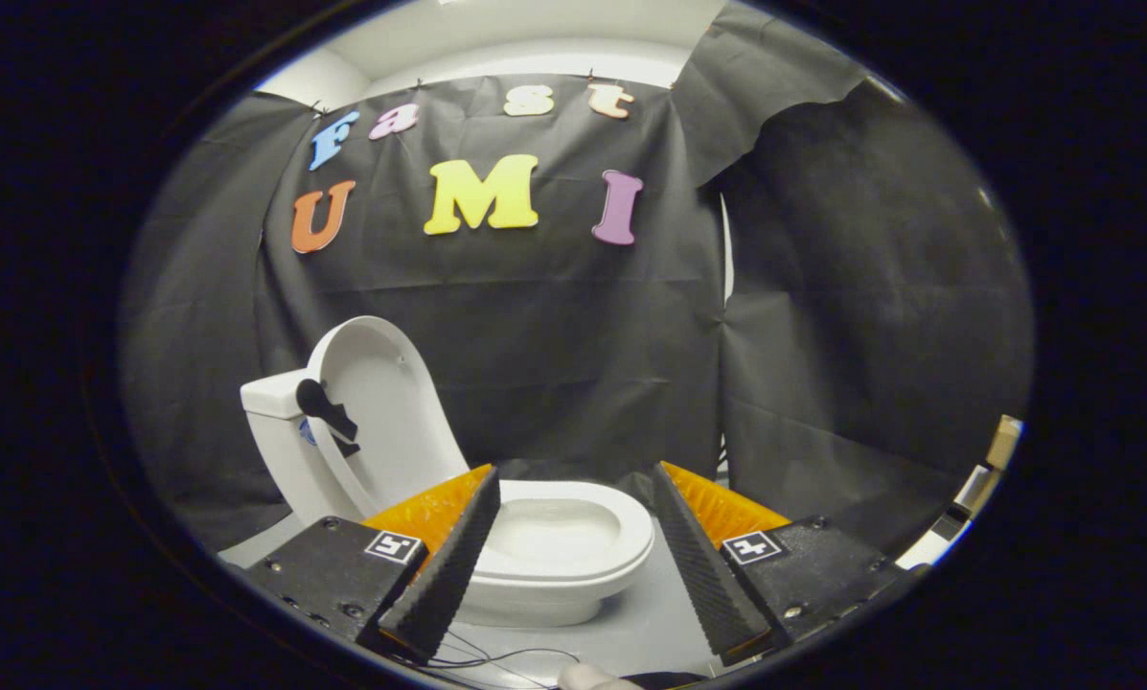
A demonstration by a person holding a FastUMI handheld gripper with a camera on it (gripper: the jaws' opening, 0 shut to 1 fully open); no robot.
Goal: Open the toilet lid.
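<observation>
Gripper [573, 494] fingers spread wide, nothing between the pads, nothing touched. Each finger carriage carries a small square black-and-white marker tag [393, 547]; pattern only, no readable text on it. Thin dark wires [496, 659] trail across the pale grey floor [650, 623] just below the fingers, and something pale sits beside them, too cropped to identify. Just ahead, partly behind the left finger, is the small glossy white toilet [554, 556]: oval bowl with seat ring down. Its white rounded lid [381, 412] already stands raised, tilted back against the white boxy tank [271, 398], so I'd call the task done or nearly so; at most a final nudge to seat it. A black lever-shaped piece [324, 407] sits at the lid's edge near the tank, with a bit of blue under it; can't tell what either is. Handling, as a guess: lid looks like thin rigid plastic, light, smooth and slick, pivots on a rear hinge. Best contact is the free rim at the top edge, pinch across the thickness or push with one pad on the inner face. Whole toilet looks light enough to slide or tip if pushed hard, so keep force low and along the hinge arc. No brand or label legible on the toilet. Beyond it hangs the black cloth wall [870, 316], and a pale boxy object [1002, 439] sits at the far right, unclear.
</observation>
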